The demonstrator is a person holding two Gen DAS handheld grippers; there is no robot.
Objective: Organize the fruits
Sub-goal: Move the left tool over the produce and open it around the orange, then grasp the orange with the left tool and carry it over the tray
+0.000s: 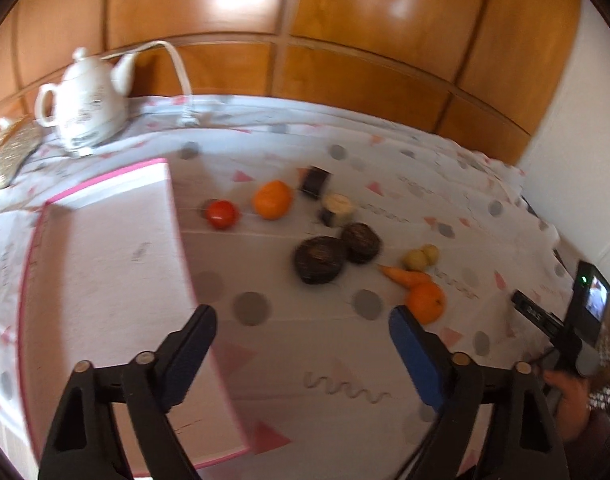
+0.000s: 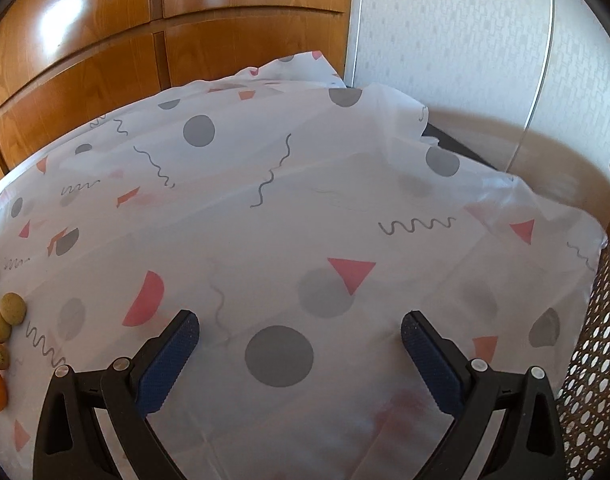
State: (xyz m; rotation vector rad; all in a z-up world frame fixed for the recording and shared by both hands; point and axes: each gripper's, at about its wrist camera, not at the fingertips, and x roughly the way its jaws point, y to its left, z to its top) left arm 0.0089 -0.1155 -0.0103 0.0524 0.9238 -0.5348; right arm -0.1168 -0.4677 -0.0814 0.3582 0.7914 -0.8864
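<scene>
The left gripper [image 1: 303, 324] hung over the patterned tablecloth [image 1: 313, 360] with its jaws apart and nothing between them; the nearest fruit, an orange [image 1: 425, 302], lay at about one o'clock from it, just beyond the tip of the right-hand finger [image 1: 415, 356], with a carrot [image 1: 405, 276] touching its far side, the carrot's long axis running roughly from ten to four o'clock; two small yellowish fruits [image 1: 421, 258] sat just behind the carrot. Further off, at twelve o'clock, lay two dark round things [image 1: 337, 254] side by side, whose kind I could not tell; beyond them a second orange [image 1: 272, 199] and a tomato [image 1: 221, 214] stood near each other at eleven o'clock.

The right gripper [image 2: 299, 338] was likewise spread and empty; from it the fruits lay far to nine o'clock, at the very edge of its view, so the left hand seemed the nearer one for a first pick.

The pink-edged box [image 1: 105, 260] stood at ten o'clock from the left gripper, just beside its left-hand finger; what showed of it held no fruit, and all the fruit lay on the cloth. A white teapot [image 1: 85, 108] stood well behind the box.
</scene>
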